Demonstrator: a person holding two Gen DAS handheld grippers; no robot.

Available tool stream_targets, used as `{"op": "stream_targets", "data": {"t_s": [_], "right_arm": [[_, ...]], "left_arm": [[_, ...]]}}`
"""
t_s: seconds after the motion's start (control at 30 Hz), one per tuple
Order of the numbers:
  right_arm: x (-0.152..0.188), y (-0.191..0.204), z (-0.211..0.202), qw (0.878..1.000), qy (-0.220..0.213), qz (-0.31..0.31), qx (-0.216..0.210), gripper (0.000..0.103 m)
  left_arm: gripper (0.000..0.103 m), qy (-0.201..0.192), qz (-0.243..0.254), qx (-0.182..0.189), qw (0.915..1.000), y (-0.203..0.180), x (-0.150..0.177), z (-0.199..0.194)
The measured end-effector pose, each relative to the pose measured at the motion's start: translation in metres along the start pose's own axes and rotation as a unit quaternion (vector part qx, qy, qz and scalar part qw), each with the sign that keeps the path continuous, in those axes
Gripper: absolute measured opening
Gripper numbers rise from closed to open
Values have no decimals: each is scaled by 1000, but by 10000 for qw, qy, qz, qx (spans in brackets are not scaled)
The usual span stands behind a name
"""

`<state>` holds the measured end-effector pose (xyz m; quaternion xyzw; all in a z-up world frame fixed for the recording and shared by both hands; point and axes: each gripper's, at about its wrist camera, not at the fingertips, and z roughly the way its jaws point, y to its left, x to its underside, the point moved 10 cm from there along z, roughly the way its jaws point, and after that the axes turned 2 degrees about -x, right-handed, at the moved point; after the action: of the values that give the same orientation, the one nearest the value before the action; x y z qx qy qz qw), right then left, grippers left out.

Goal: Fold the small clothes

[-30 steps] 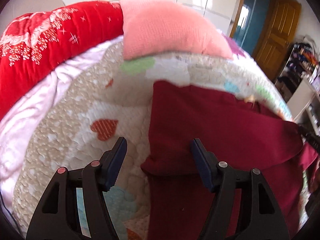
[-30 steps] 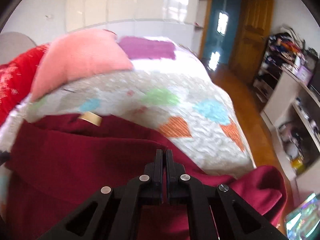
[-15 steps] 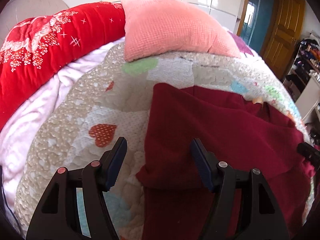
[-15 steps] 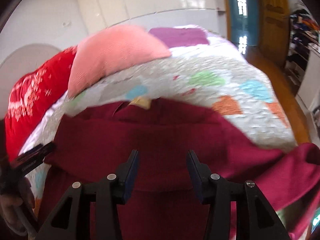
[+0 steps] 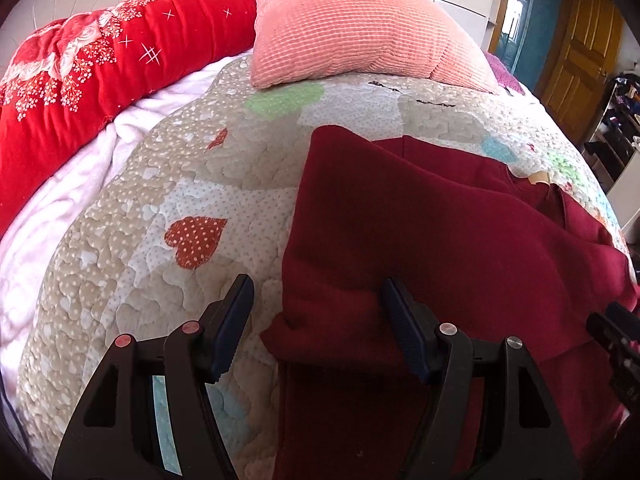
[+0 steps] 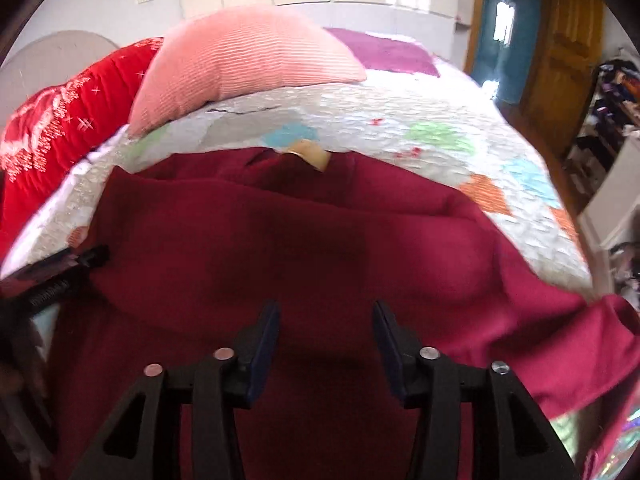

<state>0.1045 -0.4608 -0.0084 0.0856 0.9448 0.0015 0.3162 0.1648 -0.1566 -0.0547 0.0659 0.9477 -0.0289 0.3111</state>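
Dark red knit garment (image 5: pixel 440 240) lies part-folded on the quilted heart-patterned bed (image 5: pixel 168 184). Our left tool (image 5: pixel 316 312) gapes empty at its left edge; our right tool (image 6: pixel 326 330), too, hovers unclenched. Next we likely grip the far sleeve.

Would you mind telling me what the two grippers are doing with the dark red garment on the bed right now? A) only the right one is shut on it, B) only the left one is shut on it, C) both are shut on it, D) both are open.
D: the left gripper and the right gripper both show spread fingers, with the dark red garment lying loose on the quilt.
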Motion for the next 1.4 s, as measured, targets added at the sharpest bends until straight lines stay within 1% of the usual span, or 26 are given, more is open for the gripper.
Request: {"op": "stream_targets", "data": {"t_s": [0.03, 0.13, 0.2, 0.3, 0.4, 0.43, 0.5, 0.53, 0.57, 0.6, 0.63, 0.7, 0.77, 0.87, 0.93, 1.03, 1.13, 1.23, 1.33, 1.4], "right_arm": [[5, -3, 4, 10000, 28, -6, 79, 53], [7, -3, 9, 10000, 52, -61, 24, 54], [7, -3, -1, 9999, 154, -65, 23, 54], [15, -7, -28, 9999, 9, 37, -119, 54], [40, -17, -54, 9998, -111, 117, -116, 56], [55, -24, -61, 9997, -100, 192, -98, 56], [77, -32, -64, 9995, -25, 282, -126, 56], [91, -39, -63, 9995, 37, 311, -59, 56], [101, -45, -59, 9993, 144, 319, 100, 56], [107, -49, -58, 9992, 181, 344, 113, 56], [110, -51, -62, 9989, 96, 456, -10, 56], [111, -54, -72, 9979, 88, 640, -107, 56], [109, -53, -84, 9970, -39, 735, -239, 56], [116, -46, -86, 9978, -10, 602, -264, 56], [127, -41, -77, 9987, 188, 441, -182, 56], [128, -41, -76, 9989, 92, 443, -114, 56], [128, -39, -89, 9979, 51, 560, -323, 56], [130, -39, -97, 9983, -1, 500, -282, 56], [142, -37, -88, 9985, 190, 426, -291, 56], [143, -38, -87, 9985, 91, 433, -307, 56]], "left_arm": [[68, 20, 8, -18, 10000, -1, 2, 0], [68, 60, 8, -49, 10000, -1, 4, -6], [68, 77, 33, 3, 10000, -2, 8, -15], [68, 50, 144, 18, 9999, -3, 18, -31], [68, 47, 206, 129, 9997, -3, 36, -49], [68, 69, 203, 162, 9996, -2, 44, -53], [68, 165, 190, 246, 9994, -4, 58, -58], [68, 242, 195, 274, 9991, -5, 67, -59], [68, 300, 224, 280, 9989, -7, 75, -59], [68, 333, 286, 255, 9987, -10, 83, -59], [68, 310, 351, 186, 9987, -12, 87, -60], [68, 226, 443, 81, 9987, -15, 91, -68], [68, 217, 344, 178, 9990, -19, 94, -77], [68, 123, 243, 334, 9991, -26, 98, -92], [68, 105, 284, 393, 9988, -34, 105, -99], [68, 157, 396, 345, 9985, -43, 113, -100], [68, 221, 411, 394, 9981, -50, 123, -101], [68, 226, 448, 353, 9981, -54, 129, -100], [68, 223, 480, 328, 9981, -59, 133, -99], [68, 227, 468, 309, 9982, -59, 135, -97]]}}
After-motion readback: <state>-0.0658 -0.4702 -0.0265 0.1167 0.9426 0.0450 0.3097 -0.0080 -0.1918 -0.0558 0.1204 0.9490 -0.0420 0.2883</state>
